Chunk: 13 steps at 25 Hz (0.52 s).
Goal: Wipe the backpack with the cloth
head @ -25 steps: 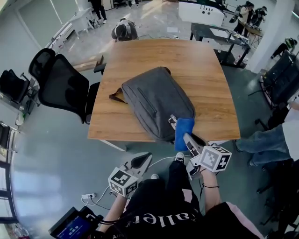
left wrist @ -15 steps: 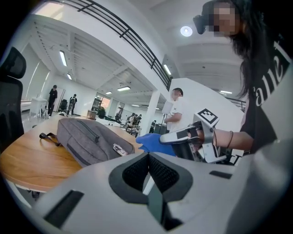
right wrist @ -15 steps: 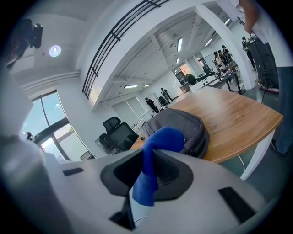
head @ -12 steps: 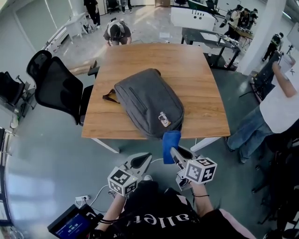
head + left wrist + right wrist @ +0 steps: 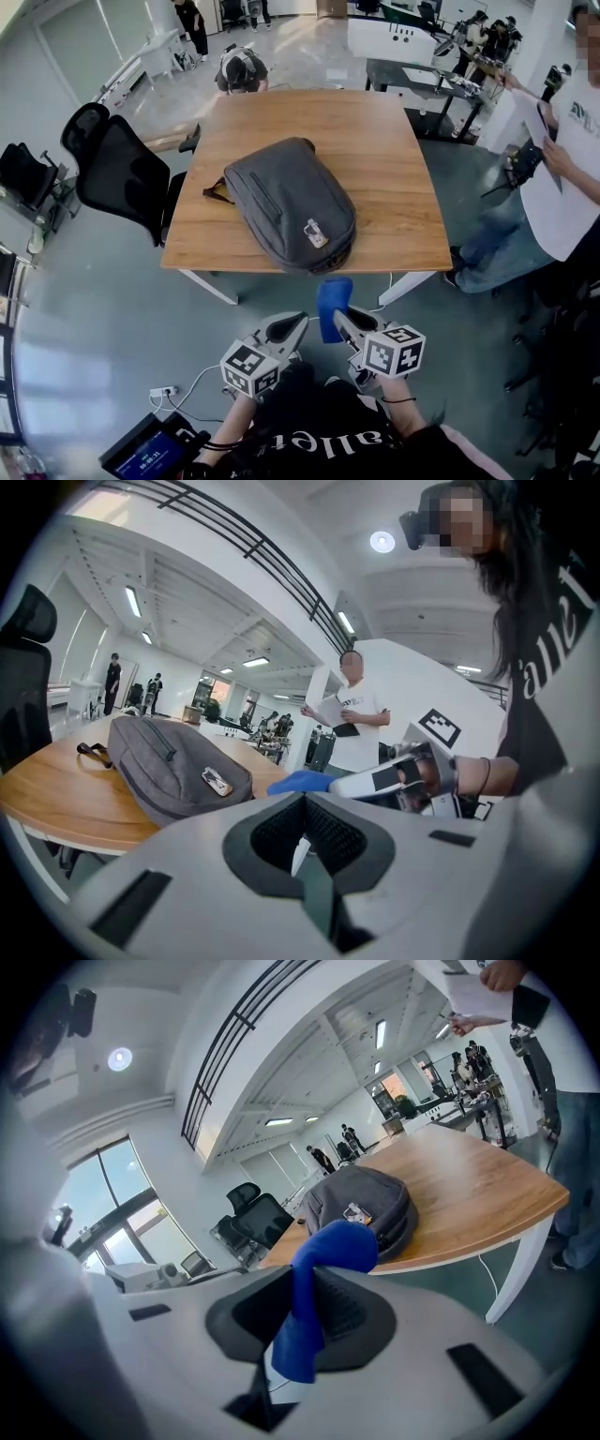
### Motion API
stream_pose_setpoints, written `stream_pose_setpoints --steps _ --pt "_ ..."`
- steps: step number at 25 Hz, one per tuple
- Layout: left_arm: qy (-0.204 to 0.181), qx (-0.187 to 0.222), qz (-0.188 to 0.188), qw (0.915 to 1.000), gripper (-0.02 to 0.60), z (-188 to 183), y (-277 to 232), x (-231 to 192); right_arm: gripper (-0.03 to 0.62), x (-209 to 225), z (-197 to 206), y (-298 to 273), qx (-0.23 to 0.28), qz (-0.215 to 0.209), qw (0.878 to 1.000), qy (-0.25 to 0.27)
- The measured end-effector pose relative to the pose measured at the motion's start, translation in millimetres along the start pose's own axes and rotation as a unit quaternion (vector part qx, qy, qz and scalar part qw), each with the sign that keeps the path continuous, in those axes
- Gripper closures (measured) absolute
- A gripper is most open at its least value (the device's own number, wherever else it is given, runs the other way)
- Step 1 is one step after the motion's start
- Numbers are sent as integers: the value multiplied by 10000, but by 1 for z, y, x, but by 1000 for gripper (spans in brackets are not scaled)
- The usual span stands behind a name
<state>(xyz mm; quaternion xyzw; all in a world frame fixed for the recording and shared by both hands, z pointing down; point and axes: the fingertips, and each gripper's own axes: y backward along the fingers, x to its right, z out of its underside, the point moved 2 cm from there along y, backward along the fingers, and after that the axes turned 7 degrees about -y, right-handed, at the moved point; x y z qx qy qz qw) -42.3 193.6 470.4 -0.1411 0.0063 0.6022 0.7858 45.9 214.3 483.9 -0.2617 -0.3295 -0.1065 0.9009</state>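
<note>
A grey backpack (image 5: 286, 202) lies flat on the wooden table (image 5: 394, 159), a small tag near its front end; it also shows in the left gripper view (image 5: 169, 766) and the right gripper view (image 5: 361, 1206). My right gripper (image 5: 339, 317) is shut on a blue cloth (image 5: 333, 307), held off the table's near edge, clear of the bag. The cloth (image 5: 314, 1288) hangs pinched between the jaws. My left gripper (image 5: 286, 330) hangs lower left of it, shut with nothing held (image 5: 302, 832).
A black office chair (image 5: 117, 173) stands at the table's left. A person in a white shirt (image 5: 553, 159) stands at the right with papers. More people and desks fill the back of the room. A cable and power strip (image 5: 164, 394) lie on the floor.
My right gripper has pulled the blue cloth back off the backpack's front end and past the table edge toward me. The left gripper stayed put.
</note>
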Motion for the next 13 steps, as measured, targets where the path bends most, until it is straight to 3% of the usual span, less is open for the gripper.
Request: stream_pose_setpoints --steps 13 --pt "28 133 -177 9998 580 4 7 -15 520 -7 8 -20 -145 -93 9995 264"
